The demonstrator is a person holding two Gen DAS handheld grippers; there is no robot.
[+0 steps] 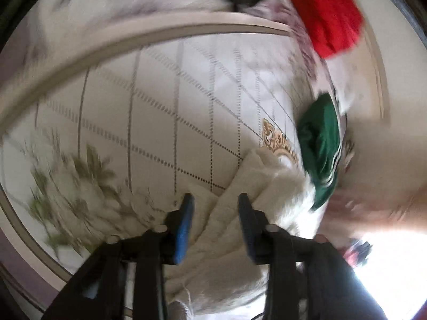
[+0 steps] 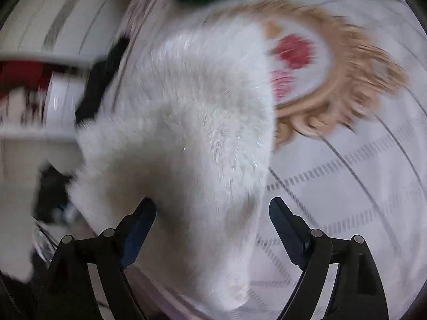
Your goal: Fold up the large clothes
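Beneath both cameras lay the bed (image 1: 165,101), its pale quilted cover crossed with dotted stitch lines and a gold medallion print, and it gave me the widest open room toward its leafy corner on the left of the left wrist view. Across that cover sprawled the white fleece garment (image 2: 186,122), thick, fluffy and limp; I judged it light but bulky, soft enough to sag and bunch wherever I lifted it, and grippy rather than slick. A doubled edge or hem looked the best place to pinch, since a single fuzzy layer might slide out. Near its far side sat a green garment (image 1: 323,144) and, farther off, a red garment (image 1: 323,10), both close enough to snag a sweeping fold. My left tongs (image 1: 216,208) stood half apart, astride a folded cream ridge of the fleece without pressing it. My right tongs (image 2: 212,213) were spread wide, a lobe of fleece hanging between them, untouched by either pad. Motion blur hid finer detail.
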